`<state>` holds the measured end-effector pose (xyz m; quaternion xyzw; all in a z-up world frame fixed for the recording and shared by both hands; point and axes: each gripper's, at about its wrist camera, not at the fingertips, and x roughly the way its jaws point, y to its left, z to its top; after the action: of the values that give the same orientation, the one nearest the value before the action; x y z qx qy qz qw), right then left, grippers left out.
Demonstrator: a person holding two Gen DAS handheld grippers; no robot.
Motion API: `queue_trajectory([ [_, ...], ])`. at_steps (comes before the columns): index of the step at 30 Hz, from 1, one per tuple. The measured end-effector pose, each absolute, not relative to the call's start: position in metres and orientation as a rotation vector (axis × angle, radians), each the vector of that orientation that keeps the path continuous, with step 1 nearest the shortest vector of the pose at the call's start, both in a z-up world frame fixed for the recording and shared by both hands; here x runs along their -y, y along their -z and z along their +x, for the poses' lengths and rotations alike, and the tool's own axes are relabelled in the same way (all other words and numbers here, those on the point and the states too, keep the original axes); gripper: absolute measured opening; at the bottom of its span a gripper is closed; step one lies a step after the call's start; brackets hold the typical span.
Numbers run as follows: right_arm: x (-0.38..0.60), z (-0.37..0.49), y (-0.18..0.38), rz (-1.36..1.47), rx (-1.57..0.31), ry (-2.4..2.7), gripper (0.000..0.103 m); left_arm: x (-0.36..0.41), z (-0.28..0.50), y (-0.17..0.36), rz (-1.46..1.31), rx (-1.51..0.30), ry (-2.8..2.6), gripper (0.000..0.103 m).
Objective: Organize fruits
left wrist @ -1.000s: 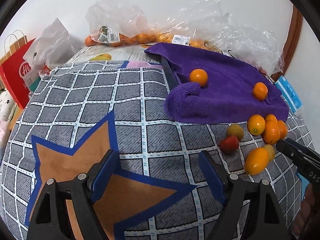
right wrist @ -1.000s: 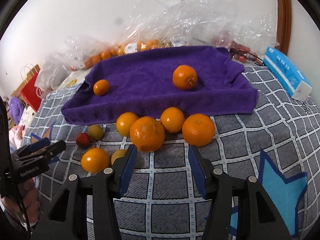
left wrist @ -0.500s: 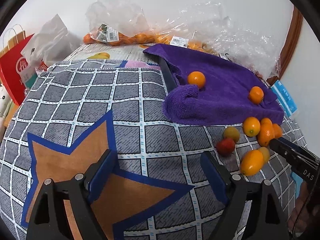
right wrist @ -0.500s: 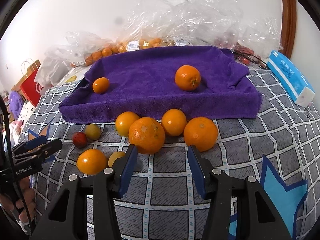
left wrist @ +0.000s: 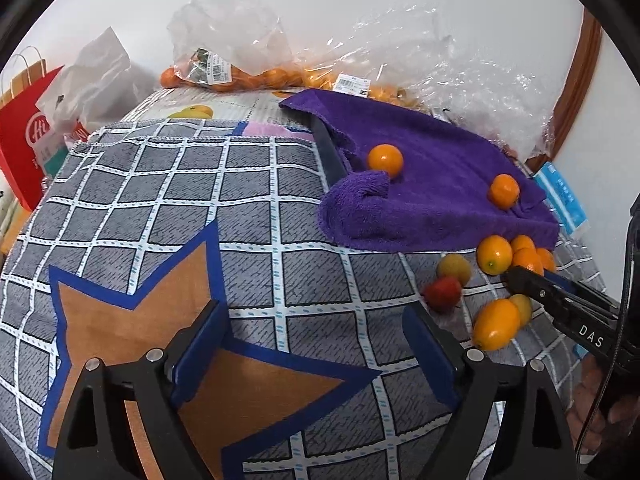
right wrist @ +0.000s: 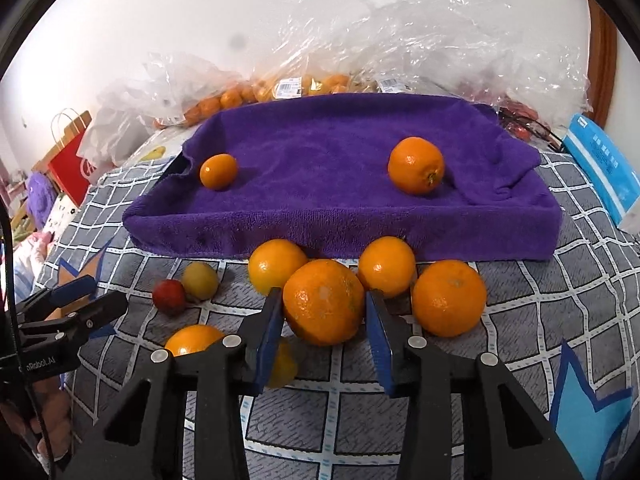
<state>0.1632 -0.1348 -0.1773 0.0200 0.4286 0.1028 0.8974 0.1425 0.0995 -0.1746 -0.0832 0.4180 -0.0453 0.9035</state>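
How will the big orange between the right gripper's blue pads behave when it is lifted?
The big orange is round with dimpled skin, so it will probably grip well but could roll if released. The right gripper is closing around its middle, and neighbouring oranges touching it may shift.

A grey quilted cover (left wrist: 168, 216) with a white grid spreads across the surface, bearing a brown star outlined in blue (left wrist: 132, 332) at 7 o'clock in the left wrist view and a light-blue star patch (right wrist: 588, 412) at 4 o'clock in the right wrist view. A red paper bag with twine handles (left wrist: 24, 140) stands at 9 o'clock, a crumpled white plastic bag (left wrist: 100, 80) against it. A blue-and-white flat packet (right wrist: 604, 168) (its print unreadable) lies at 3 o'clock. A white wall (right wrist: 200, 12) rises behind.
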Motion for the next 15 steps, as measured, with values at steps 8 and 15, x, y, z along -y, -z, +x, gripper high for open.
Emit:
queue_trajectory([
  [8,0.158,0.144,0.168,0.049,-0.875,-0.199,0.040,-0.073,0.149,0.167,-0.225,-0.918,0.206,0.073],
  [15,0.169,0.131,0.170,0.009,-0.893,-0.180,0.040,-0.053,0.159,0.168,-0.206,-0.932,0.226,0.065],
])
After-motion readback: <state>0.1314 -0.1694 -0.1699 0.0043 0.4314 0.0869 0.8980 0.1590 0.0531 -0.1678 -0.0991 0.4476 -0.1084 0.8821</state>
